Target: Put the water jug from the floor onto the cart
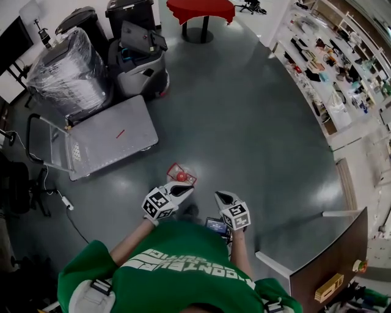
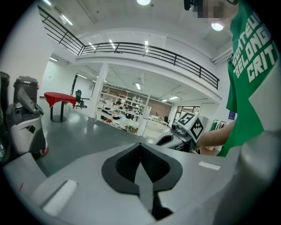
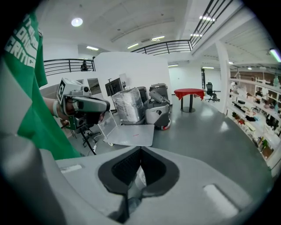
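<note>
In the head view the water jug (image 1: 181,176) stands on the grey floor in front of the person; it is clear with a red cap. My left gripper (image 1: 185,189) hovers just over its near side, jaws shut and empty. To the right, my right gripper (image 1: 220,197) is also shut and holds nothing. The cart (image 1: 113,136), a flat grey platform with a tube handle on its left, stands beyond the jug to the left. The right gripper view shows the cart's platform (image 3: 131,134) ahead and the left gripper (image 3: 83,105) at the left. A bit of clear plastic shows beneath the right gripper's (image 3: 139,151) shut jaws.
A plastic-wrapped stack (image 1: 67,70) and a grey wheeled machine (image 1: 142,64) stand behind the cart. A cable (image 1: 70,214) trails on the floor at the left. A red-covered table (image 1: 200,11) is far back, shelves (image 1: 330,67) line the right, and a wooden panel (image 1: 333,263) stands near right.
</note>
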The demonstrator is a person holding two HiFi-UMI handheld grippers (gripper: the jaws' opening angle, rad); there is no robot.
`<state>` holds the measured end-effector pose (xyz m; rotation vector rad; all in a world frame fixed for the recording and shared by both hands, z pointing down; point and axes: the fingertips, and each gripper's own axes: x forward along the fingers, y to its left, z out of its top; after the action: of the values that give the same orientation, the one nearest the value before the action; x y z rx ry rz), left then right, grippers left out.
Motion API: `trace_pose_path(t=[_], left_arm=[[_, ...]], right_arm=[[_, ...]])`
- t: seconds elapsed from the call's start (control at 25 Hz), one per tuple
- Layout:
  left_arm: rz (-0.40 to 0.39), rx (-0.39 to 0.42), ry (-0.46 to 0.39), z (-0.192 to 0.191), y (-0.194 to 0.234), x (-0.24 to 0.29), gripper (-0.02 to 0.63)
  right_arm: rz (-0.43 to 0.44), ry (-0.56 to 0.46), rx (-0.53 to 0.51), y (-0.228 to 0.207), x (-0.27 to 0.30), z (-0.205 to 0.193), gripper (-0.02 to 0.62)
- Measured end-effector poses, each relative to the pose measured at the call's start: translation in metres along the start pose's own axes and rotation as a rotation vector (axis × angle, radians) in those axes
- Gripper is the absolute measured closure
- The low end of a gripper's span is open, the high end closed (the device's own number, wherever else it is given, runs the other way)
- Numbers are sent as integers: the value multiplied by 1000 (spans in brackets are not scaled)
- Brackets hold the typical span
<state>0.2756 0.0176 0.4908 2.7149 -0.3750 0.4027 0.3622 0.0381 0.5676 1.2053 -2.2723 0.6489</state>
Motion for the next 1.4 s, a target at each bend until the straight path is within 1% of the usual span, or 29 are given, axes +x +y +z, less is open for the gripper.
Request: trace_pose_path(t=[0.2,0.32,0.56,0.88,1.24,1.4], left_arm=[[-3,4,-11,8,12,0,591],[10,1,-26,12,21,-3,591],[32,-38,-23,0,34,-14,591],[39,-43,-18,-2,55,-22,591],[28,-64,35,-18,68,-19,591],[32,-83,48,-25,75,-21,591]], right_arm=[[-10,-6,-26,-7,5,20,602],[-7,7,-47,-10,9,26,602],[6,37,-77,-11,18,33,601],[19,44,-112,-15,42,51,602],[36,63,-107,-17,60,50,601],[40,85,-130,-15,66,48,601]])
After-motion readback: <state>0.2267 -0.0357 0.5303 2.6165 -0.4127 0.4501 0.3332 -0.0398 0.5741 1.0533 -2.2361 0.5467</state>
